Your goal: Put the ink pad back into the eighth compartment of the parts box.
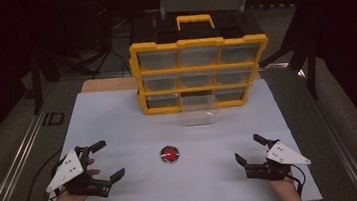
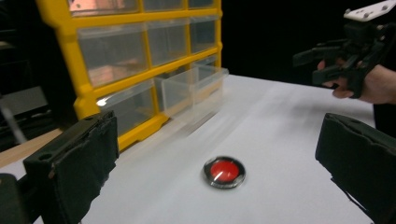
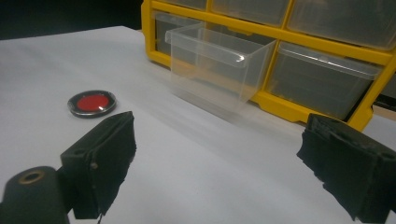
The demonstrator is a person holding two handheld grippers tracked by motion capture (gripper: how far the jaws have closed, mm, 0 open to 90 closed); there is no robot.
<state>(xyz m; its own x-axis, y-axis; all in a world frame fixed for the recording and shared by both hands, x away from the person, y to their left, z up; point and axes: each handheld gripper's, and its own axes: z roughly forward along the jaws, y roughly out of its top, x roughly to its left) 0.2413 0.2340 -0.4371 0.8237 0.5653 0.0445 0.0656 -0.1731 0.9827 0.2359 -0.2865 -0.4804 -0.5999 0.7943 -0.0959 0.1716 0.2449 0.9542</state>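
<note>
From the high view, the red disc [image 1: 170, 154] lies flat on the white worktop [image 1: 119, 127] midway between the left tongs [image 1: 107, 160] and right tongs [image 1: 252, 149], both spread wide and holding nothing, near of the clear drawer [image 1: 197, 109] pulled out of the yellow organiser [image 1: 199, 73]. In the left gripper view the disc [image 2: 224, 171] faces up and is round, so it has no long axis to line up with; being so low and glossy-rimmed, it would likely skid or flip if the jaws close too high. The right gripper view shows the disc [image 3: 91, 103] to the left of the drawer [image 3: 212, 65], whose thin open wall could be knocked by a careless swing.
</note>
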